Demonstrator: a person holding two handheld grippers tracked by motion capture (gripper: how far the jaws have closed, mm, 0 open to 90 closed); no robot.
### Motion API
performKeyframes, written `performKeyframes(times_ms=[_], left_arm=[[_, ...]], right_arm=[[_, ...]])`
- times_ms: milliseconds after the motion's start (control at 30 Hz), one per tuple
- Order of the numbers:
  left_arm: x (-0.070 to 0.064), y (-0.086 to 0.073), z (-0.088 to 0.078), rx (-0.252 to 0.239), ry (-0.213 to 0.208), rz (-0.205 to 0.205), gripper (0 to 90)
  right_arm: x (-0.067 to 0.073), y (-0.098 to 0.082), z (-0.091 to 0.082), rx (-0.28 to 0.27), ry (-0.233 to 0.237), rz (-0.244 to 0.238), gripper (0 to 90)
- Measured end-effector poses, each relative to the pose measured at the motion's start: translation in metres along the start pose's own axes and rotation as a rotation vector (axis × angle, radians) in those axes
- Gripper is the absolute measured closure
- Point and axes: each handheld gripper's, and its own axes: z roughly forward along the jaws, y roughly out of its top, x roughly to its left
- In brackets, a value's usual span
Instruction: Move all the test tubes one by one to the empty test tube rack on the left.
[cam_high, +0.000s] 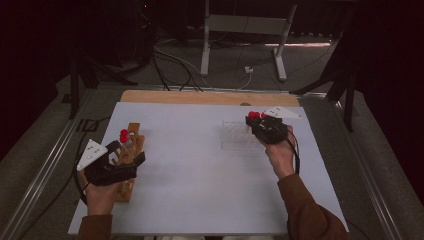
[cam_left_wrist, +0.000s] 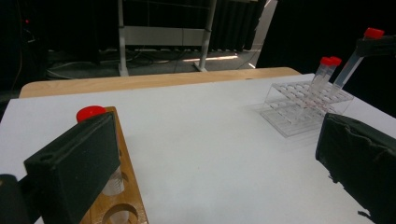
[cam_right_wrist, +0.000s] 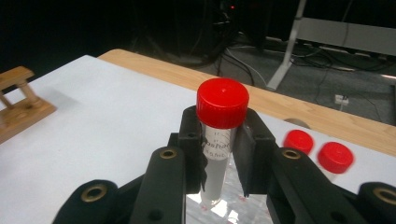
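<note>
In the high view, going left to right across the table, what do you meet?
Left gripper over the wooden rack with a red-capped tube → bare white tabletop → clear plastic rack → right gripper, shut on a red-capped tube.

Past the white sheet (cam_high: 200, 170) I work on, I see the bare wooden table edge (cam_high: 210, 97), a grey metal stand (cam_high: 245, 25) on the dark floor, and loose cables (cam_high: 170, 62) beside a white plug (cam_high: 248, 70).
</note>
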Motion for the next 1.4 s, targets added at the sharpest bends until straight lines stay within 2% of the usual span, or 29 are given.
performKeyframes(times_ms=[133, 200, 333, 933, 1400], left_arm=[[-0.002, -0.001, 0.003, 0.002, -0.001, -0.001, 0.6], [-0.005, -0.001, 0.005, 0.003, -0.004, 0.001, 0.6], [-0.012, -0.002, 0.010, 0.007, -0.014, 0.022, 0.6], [-0.042, -0.002, 0.027, -0.011, -0.049, 0.076, 0.6], [-0.063, -0.007, 0.042, 0.014, -0.083, 0.124, 0.9]], right_arm=[[0.009, 0.002, -0.001, -0.001, 0.026, -0.021, 74.3], [0.013, 0.004, -0.001, -0.004, 0.050, -0.016, 74.3], [0.021, 0.006, -0.001, -0.003, 0.087, -0.010, 74.3], [0.062, 0.011, 0.007, 0.020, 0.198, -0.071, 74.3], [0.093, 0.011, 0.014, 0.051, 0.294, -0.087, 74.3]])
